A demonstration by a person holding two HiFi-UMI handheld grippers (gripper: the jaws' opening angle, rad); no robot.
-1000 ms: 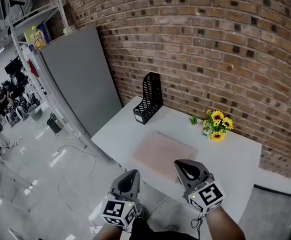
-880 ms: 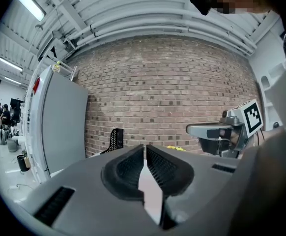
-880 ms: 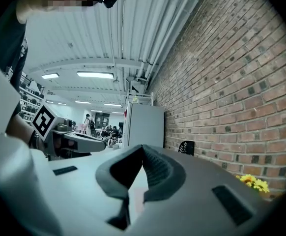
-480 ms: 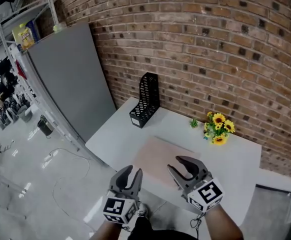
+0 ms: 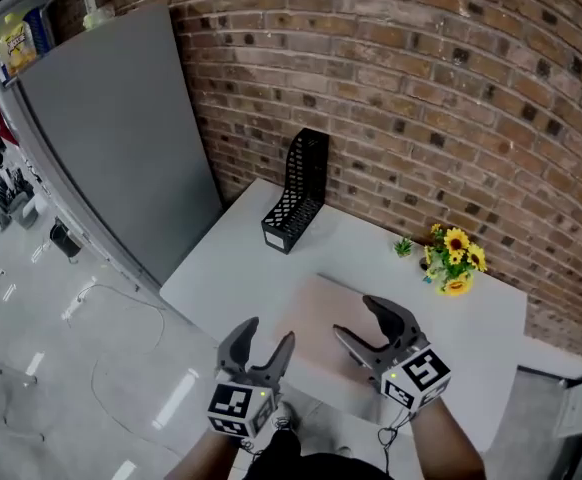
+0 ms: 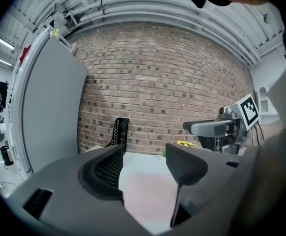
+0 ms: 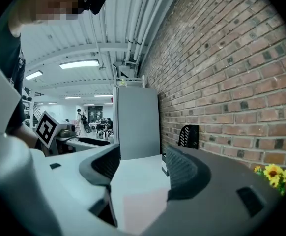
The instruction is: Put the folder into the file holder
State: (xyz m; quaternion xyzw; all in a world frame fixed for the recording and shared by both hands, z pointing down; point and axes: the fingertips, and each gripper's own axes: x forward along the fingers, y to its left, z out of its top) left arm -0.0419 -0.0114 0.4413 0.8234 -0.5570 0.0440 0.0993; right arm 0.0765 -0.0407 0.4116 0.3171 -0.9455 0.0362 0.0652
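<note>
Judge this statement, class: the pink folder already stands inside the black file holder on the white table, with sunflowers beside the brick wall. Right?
Wrong on one point: the pink folder lies flat on the white table, apart from the black file holder, as the head view shows. The sunflowers do stand beside the brick wall.

Brick wall (image 5: 421, 88) behind white table (image 5: 221, 268), grey panel (image 5: 111, 138)

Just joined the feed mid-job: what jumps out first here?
The left hand-held gripper and right hand-held gripper, jaws just opened with nothing between them, face the flat pale pink folder lying on the white table. The black mesh file holder stands at the table's far left corner by the red brick wall; yellow sunflowers sit far right.
</note>
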